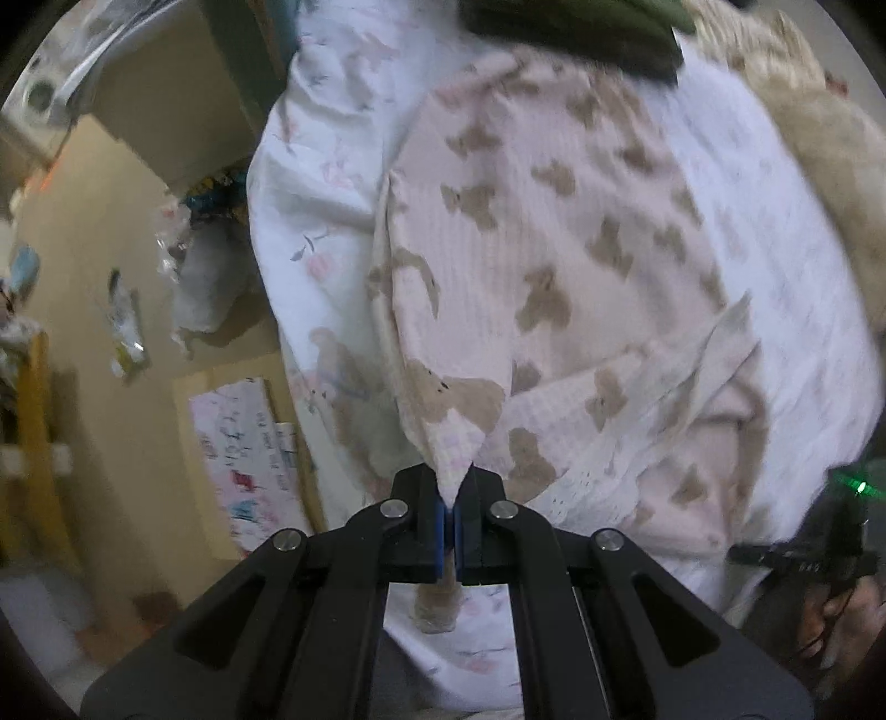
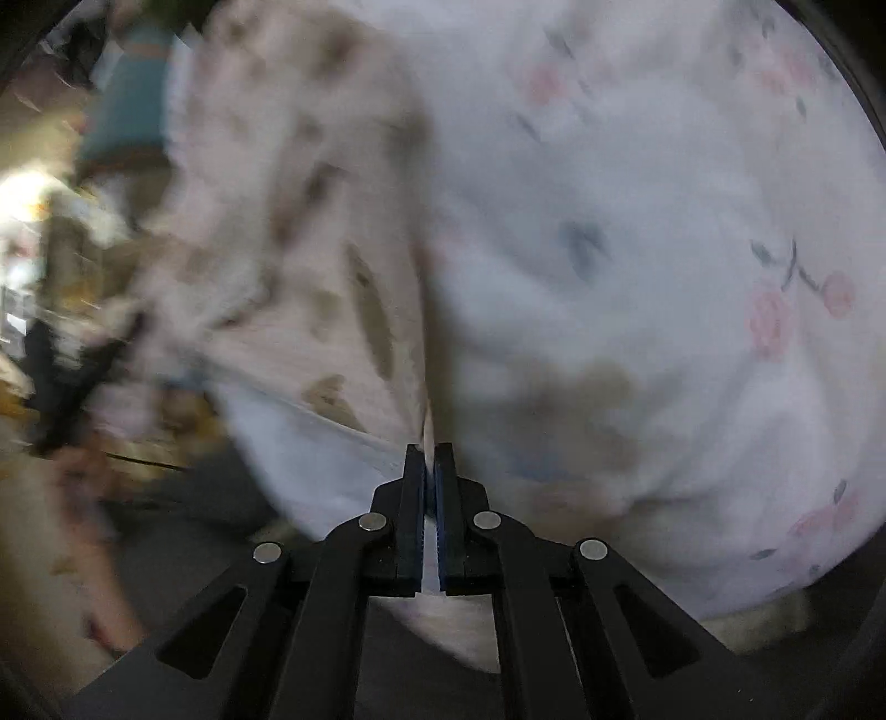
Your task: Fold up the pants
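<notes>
The pants (image 1: pixel 554 266) are pale pink with brown bear prints and lie spread on a bed with a white floral sheet (image 1: pixel 310 166). My left gripper (image 1: pixel 455 487) is shut on a corner of the pants and lifts that corner off the bed, so the cloth rises in a taut peak toward the jaws. In the right wrist view, which is blurred, my right gripper (image 2: pixel 429 454) is shut on an edge of the pants (image 2: pixel 310 266), with the cloth hanging to the left of the fingers over the floral sheet (image 2: pixel 637 249).
A dark green garment (image 1: pixel 576 27) lies at the far end of the bed, a beige blanket (image 1: pixel 819 138) at the far right. Left of the bed the floor (image 1: pixel 99 310) holds plastic bags, a flat printed box (image 1: pixel 243 459) and a yellow wooden stool (image 1: pixel 33 421).
</notes>
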The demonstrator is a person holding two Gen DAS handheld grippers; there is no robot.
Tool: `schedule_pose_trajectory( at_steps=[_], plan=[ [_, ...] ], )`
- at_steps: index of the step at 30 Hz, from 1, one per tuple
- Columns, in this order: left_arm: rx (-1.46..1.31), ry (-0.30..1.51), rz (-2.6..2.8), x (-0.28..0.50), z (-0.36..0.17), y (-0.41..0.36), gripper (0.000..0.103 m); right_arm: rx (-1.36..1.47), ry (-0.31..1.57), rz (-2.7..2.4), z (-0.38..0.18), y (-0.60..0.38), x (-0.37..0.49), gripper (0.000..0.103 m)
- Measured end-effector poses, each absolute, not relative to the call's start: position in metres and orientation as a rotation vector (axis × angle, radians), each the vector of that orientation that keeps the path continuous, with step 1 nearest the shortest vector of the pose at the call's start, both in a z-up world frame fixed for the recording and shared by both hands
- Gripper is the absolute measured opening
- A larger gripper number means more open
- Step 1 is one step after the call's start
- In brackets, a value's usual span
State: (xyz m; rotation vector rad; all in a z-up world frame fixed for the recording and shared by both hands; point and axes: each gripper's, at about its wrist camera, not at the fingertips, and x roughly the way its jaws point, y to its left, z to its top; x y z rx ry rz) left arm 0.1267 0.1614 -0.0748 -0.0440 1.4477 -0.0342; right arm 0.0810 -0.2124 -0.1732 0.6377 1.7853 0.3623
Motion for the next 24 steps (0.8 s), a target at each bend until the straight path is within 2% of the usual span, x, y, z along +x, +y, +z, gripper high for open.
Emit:
schedule_pose_trajectory(
  at_steps=[3,5,6,8,9,14,16,19,21,22,23,24],
  plan=[
    [0.005,1.468,-0.02,0.124,-0.081,0.16,0.001,0.521,1.785,0.363,-0.164,-0.21,0.09,0.009],
    [0.012,1.469,-0.005,0.124,-0.082,0.162,0.001,0.423,1.756,0.37,-0.148,-0.211,0.1,0.025],
    [0.006,1.465,-0.002,0.124,-0.081,0.164,0.002,0.415,1.729,0.382,-0.14,-0.214,0.107,0.03],
    [0.004,1.459,-0.004,0.125,-0.08,0.163,0.002,0.401,1.646,0.397,-0.12,-0.222,0.132,0.059],
    [0.008,1.462,-0.008,0.125,-0.08,0.162,0.002,0.378,1.605,0.39,-0.111,-0.232,0.142,0.061],
    [0.035,1.472,-0.011,0.126,-0.083,0.155,0.002,0.425,1.398,0.381,-0.091,-0.231,0.229,0.062],
    [0.042,1.478,-0.011,0.126,-0.085,0.154,0.002,0.287,1.356,0.392,-0.096,-0.213,0.256,0.061],
    [0.034,1.482,-0.023,0.126,-0.087,0.154,0.002,0.151,1.378,0.473,-0.115,-0.185,0.273,0.06],
    [0.029,1.486,-0.047,0.127,-0.087,0.154,0.001,0.059,1.403,0.512,-0.127,-0.173,0.278,0.055],
    [0.026,1.486,-0.047,0.127,-0.087,0.154,0.001,0.028,1.388,0.518,-0.127,-0.167,0.277,0.044],
    [0.023,1.486,-0.045,0.127,-0.087,0.154,0.001,-0.006,1.37,0.533,-0.127,-0.164,0.276,0.02],
    [0.017,1.485,-0.044,0.127,-0.087,0.155,0.001,-0.018,1.362,0.541,-0.127,-0.163,0.275,0.009]
  ],
)
